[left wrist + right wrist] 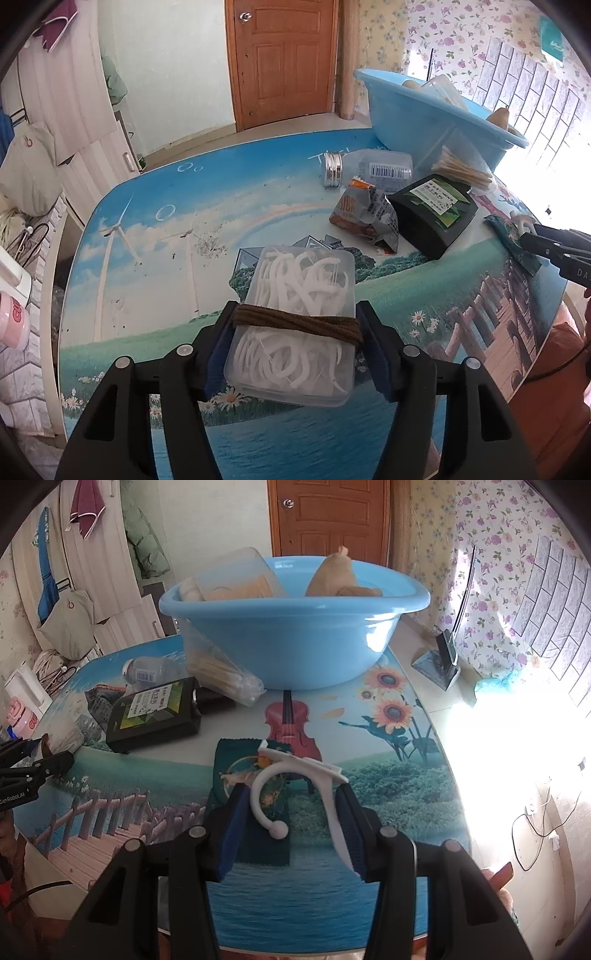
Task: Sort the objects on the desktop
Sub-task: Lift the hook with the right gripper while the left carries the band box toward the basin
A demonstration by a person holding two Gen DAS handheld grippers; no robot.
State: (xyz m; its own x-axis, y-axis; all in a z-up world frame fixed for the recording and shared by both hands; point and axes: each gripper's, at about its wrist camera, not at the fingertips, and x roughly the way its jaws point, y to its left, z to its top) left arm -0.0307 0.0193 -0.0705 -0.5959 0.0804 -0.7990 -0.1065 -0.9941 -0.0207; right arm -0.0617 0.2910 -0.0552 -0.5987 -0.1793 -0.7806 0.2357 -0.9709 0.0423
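Floss-pick box (295,325), clear plastic, full of white picks and bound across its middle by a brown band (299,323), lies between the fingers of the left gripper (295,328); the blue pads sit at its two long sides, but whether they press on it cannot be told. Box lies on the table (155,266), whose top bears a printed scene of wind turbines, a rainbow, daisies and a wooden walkway. Beyond it: crumpled orange-and-silver snack wrapper (365,218), lettering partly readable as "BBC"; black pouch (432,210) with a green panel and a white label whose small print cannot be read; clear bottle (369,170) on its side with a silver cap and a barcode label; packet of cotton swabs (465,166) leaning against the blue basin (424,118). In the right wrist view the basin (295,638) stands at the far side of the table and holds a clear tub (240,576) and a tan, pear-like object (336,579). Right gripper (291,812) is clenched on a white plastic hook (299,775): the hook's straight stem runs along the right pad, its curled end with a ball tip reaches toward the left pad. Under the hook lies a dark teal sachet (251,801) with a round picture, flat on the table beside a printed violin and sunflowers. Left gripper's body, at the left edge of this view, reads "GenRobot.AI". Brown panelled door (284,59) stands behind.
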